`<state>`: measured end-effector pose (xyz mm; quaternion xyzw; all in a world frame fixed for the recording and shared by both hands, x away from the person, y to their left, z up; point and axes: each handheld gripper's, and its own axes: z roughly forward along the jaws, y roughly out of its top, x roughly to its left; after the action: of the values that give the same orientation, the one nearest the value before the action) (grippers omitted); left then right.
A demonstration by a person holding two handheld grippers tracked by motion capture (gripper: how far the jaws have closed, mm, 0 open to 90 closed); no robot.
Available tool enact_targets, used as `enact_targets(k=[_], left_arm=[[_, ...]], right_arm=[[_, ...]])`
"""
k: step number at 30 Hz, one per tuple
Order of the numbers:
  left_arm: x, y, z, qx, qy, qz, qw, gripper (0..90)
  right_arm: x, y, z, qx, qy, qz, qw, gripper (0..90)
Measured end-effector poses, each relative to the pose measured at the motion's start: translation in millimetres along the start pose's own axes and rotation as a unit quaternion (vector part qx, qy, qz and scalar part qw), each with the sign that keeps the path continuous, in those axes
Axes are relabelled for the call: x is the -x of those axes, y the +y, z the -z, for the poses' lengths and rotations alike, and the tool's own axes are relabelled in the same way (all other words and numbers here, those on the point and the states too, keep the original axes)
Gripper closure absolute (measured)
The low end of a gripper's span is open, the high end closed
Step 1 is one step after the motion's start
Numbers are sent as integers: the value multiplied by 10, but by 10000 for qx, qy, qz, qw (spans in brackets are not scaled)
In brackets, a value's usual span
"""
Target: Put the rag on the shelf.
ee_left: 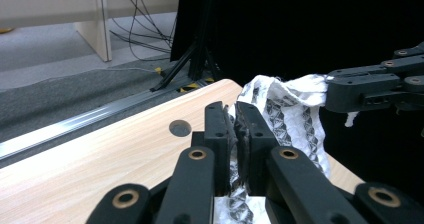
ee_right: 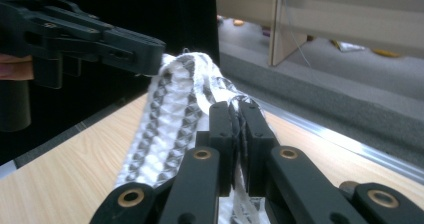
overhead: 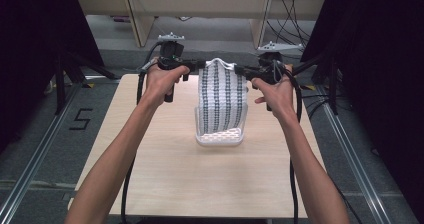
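Cloth first, in the high view: a white woven cloth with dark patterned stripes (overhead: 221, 99) hangs lifted between the left gripper (overhead: 192, 64) and the right gripper (overhead: 241, 71), which pinch its two upper corners above the far half of the light wooden table (overhead: 165, 174). Its lower end drapes into a small white perforated plastic basket (overhead: 220, 139) standing near the table's middle. Judging by that, the lift and spread look done, while lowering or folding the cloth into the basket remains. In the left gripper view, the black jaws are clamped on a bunched edge of the cloth (ee_left: 287, 114), fabric squeezed between them, and the right gripper (ee_left: 332, 96) bites the opposite corner just beyond, toward the table's far edge. In the right gripper view, its own jaws are likewise closed on the cloth (ee_right: 170, 119), which runs up from between them to the left gripper (ee_right: 157, 49) gripping the top fold.
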<state>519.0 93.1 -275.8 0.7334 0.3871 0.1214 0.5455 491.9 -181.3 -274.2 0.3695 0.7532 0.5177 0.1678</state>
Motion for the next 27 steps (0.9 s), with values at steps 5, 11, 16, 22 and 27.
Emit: enact_targets(k=[5, 11, 16, 22, 27], left_arm=[[-77, -60, -110, -120, 17, 107, 9999, 837], [-218, -150, -224, -247, 103, 280, 9993, 833], [-312, -272, -311, -372, 160, 435, 9982, 803], [-349, -409, -469, -568, 87, 564, 9968, 771], [-319, -461, -542, -911, 128, 502, 9945, 508]], right_arm=[[86, -44, -168, -221, -132, -94, 9996, 858], [200, -79, -337, -437, -228, -223, 9985, 847], [258, -120, -444, -621, -349, -277, 9971, 831], [279, -163, -504, -861, -580, -233, 9943, 780], [255, -192, -499, -1024, -690, -392, 9916, 707]])
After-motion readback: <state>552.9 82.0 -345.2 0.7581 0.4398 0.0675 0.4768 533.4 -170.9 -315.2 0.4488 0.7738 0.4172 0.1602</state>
